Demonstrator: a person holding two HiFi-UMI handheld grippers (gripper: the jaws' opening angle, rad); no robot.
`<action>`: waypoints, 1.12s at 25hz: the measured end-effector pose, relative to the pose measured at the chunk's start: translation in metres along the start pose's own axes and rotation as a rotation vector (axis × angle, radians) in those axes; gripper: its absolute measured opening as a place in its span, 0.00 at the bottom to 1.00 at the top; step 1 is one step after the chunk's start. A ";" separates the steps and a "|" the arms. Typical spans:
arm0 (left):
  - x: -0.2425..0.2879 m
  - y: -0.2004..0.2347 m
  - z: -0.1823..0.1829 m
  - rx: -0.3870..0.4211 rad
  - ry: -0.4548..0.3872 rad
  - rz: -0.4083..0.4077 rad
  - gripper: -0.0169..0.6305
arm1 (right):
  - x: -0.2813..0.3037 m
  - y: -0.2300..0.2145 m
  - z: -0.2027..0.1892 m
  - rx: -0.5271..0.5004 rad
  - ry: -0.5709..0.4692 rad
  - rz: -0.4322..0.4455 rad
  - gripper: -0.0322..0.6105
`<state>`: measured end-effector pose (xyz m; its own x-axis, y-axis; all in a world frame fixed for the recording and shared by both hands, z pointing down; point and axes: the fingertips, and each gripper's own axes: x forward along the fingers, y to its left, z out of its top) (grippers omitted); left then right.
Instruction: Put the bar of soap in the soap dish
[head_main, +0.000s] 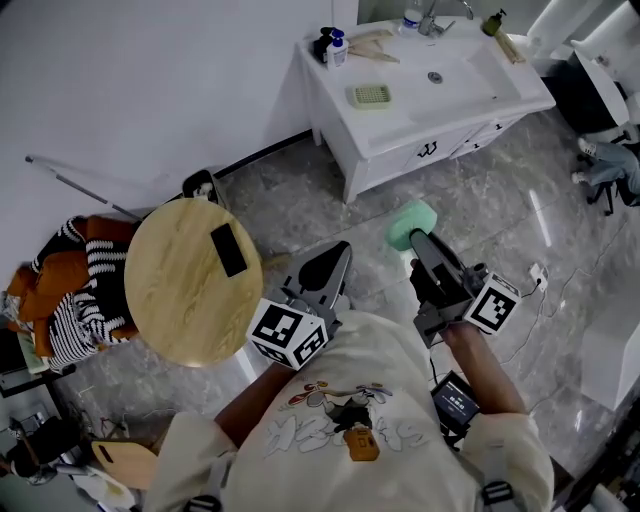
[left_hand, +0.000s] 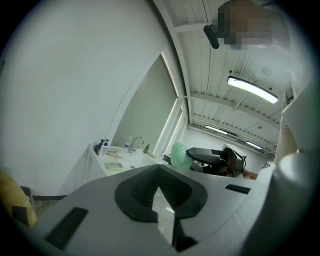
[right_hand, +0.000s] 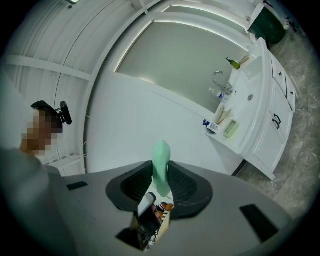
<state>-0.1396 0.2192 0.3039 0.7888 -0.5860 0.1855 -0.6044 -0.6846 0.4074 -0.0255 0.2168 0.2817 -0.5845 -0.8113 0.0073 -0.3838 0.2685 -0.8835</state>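
A pale green bar of soap (head_main: 411, 224) sticks out past the tips of my right gripper (head_main: 420, 240), which is shut on it over the marble floor. In the right gripper view the soap (right_hand: 161, 167) stands on edge between the dark pads. The green slotted soap dish (head_main: 370, 95) lies on the white vanity counter (head_main: 400, 125), far ahead of both grippers; the same soap dish (right_hand: 230, 128) shows small in the right gripper view. My left gripper (head_main: 338, 258) is shut with nothing in it, to the left of the right one. From the left gripper view, the soap (left_hand: 180, 155) and soap dish (left_hand: 114, 166) are visible.
A sink basin (head_main: 450, 65) with a faucet and bottles (head_main: 330, 45) shares the counter. A round wooden table (head_main: 180, 290) with a black phone (head_main: 229, 249) stands at my left, with striped clothing (head_main: 70, 290) beside it. A white cable (head_main: 535, 285) runs along the floor at right.
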 end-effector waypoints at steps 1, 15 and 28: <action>-0.001 0.008 0.002 -0.002 0.004 -0.003 0.04 | 0.008 0.000 0.000 0.004 -0.007 -0.006 0.22; 0.013 0.040 0.009 -0.054 0.013 -0.036 0.04 | 0.036 -0.016 0.018 0.007 -0.028 -0.078 0.22; 0.038 0.054 0.019 -0.056 0.000 0.012 0.04 | 0.060 -0.029 0.038 0.019 0.014 -0.030 0.22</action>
<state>-0.1444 0.1513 0.3163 0.7817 -0.5939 0.1903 -0.6063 -0.6524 0.4546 -0.0226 0.1403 0.2898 -0.5832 -0.8113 0.0409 -0.3881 0.2341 -0.8914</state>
